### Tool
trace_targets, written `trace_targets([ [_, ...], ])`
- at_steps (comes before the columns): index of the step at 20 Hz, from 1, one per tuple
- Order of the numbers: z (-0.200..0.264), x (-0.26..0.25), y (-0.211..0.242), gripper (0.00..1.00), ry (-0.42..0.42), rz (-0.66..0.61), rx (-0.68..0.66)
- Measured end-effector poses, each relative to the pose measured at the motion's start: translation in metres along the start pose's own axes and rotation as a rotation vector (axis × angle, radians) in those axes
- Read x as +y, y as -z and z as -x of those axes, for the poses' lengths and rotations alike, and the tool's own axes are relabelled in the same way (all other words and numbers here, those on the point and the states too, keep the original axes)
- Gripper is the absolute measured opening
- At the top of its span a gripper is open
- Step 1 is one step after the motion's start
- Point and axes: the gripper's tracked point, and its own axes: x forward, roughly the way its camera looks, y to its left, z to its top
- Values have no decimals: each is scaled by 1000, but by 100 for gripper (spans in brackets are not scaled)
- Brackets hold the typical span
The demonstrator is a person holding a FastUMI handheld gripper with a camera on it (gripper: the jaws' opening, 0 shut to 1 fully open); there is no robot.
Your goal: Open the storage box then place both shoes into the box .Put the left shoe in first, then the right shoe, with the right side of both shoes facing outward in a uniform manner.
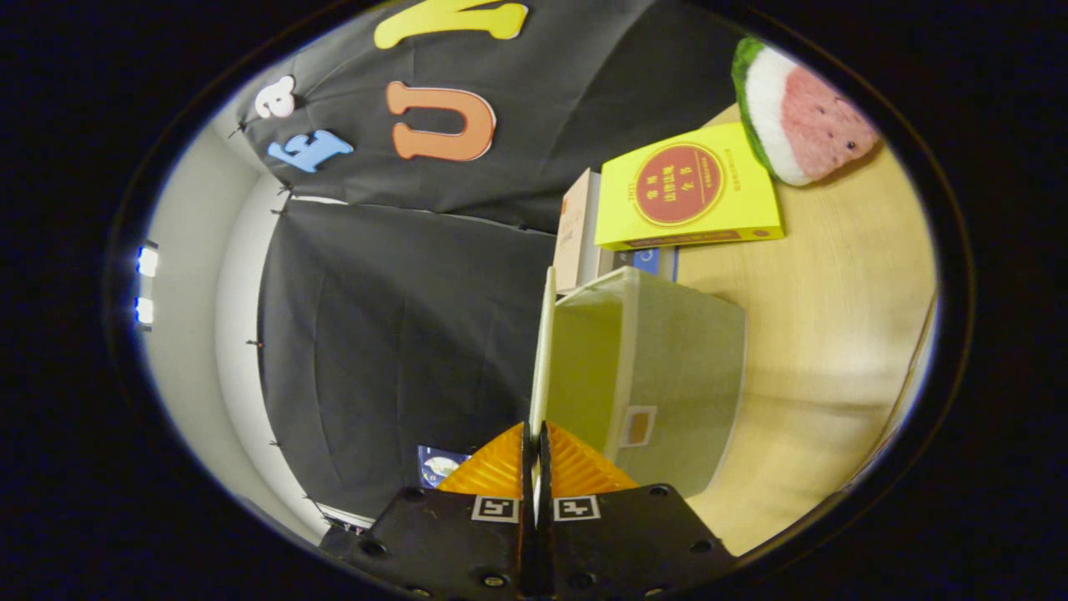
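now the gripper (pixel 535 467) is pinching the thin pale lid (pixel 544 351) of the grey-green fabric storage box (pixel 659 376), both fingers pressing together on the panel's near edge. the view is appearing rolled on its side. the lid is running edge-on from between the fingertips straight toward twelve o'clock, its long axis lining up with the fingers, while the box body is sitting just beyond them at about one o'clock, its open mouth facing the lid. the flap's far edge seems to be where it is joining the box, though the hinge itself is too thin to make out. judging from this, the opening step is under way and the coming swing would be turning the lid away from the box, toward eleven o'clock. the box is resting on a pale wooden tabletop (pixel 834 334). farther off, near one o'clock, a yellow book with a red round emblem (pixel 688 188) is lying on other books, and a plush watermelon slice (pixel 805 108) is lying beyond it. black cloth is hanging across the ten o'clock side.
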Motion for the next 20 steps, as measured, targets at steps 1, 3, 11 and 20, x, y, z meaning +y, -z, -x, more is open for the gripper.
trace_targets([
  [1, -3, 13, -2, 0, 4, 20, -5],
  [3, -14, 37, -2, 1, 11, 46, -6],
  [11, -98, 113, -9, 2, 44, 112, 33],
  [20, -228, 154, -2, 21, 133, 109, 108],
])
